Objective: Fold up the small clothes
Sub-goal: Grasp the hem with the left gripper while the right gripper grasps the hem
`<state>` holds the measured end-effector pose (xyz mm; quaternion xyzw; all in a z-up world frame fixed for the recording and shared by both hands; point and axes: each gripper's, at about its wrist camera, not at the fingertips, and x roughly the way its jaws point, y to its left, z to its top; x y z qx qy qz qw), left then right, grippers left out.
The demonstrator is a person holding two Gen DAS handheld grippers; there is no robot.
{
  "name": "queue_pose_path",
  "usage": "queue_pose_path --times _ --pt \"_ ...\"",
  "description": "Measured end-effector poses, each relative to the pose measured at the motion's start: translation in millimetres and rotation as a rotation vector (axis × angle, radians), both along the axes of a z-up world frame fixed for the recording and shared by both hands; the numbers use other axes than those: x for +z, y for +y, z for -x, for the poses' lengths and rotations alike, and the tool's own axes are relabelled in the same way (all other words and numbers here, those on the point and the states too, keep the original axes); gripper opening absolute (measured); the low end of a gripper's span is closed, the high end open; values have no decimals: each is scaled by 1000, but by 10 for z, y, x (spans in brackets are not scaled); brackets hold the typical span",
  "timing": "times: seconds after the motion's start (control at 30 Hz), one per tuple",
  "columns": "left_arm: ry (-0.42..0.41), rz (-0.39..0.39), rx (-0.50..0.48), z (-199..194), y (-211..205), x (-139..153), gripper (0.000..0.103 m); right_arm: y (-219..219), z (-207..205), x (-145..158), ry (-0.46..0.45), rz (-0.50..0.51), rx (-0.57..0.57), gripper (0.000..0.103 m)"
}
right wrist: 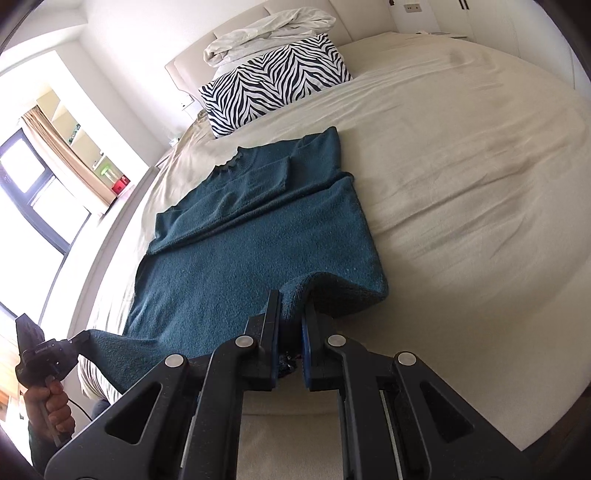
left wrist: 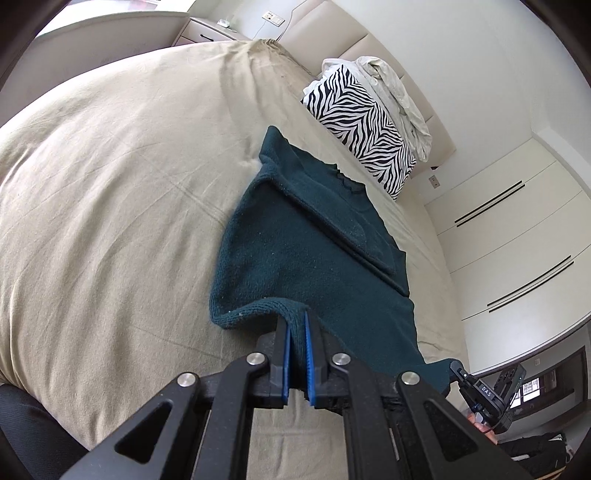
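Note:
A dark teal knit sweater point(left wrist: 295, 254) lies on the beige bed sheet point(left wrist: 110, 192), its sleeves folded in over the body and its collar toward the headboard. My left gripper point(left wrist: 295, 317) is shut on the hem near one bottom corner and lifts it slightly. My right gripper point(right wrist: 293, 299) is shut on the hem near the other bottom corner of the sweater point(right wrist: 240, 236), also raised a little. Each gripper shows in the other's view: the right one point(left wrist: 456, 367) and the left one point(right wrist: 79, 338) both pinch hem cloth.
A zebra-striped pillow point(left wrist: 362, 129) with crumpled white bedding point(left wrist: 399, 92) on it rests against the headboard. A nightstand point(left wrist: 210, 31) stands beyond the bed. Wardrobe doors point(left wrist: 517, 221) line one wall and a window point(right wrist: 33, 184) the other.

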<state>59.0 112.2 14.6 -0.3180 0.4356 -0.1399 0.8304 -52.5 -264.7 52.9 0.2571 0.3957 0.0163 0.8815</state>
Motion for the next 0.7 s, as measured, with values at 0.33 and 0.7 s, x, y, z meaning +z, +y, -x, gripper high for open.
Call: queue_pose_path --times 0.33,0.7 --pt "-58 20 50 -758 15 174 7 -152 -780 252 -64 25 -17 8" --pt "-63 -73 72 -2100 -84 157 7 -247 -2257 312 -82 58 -43 8"
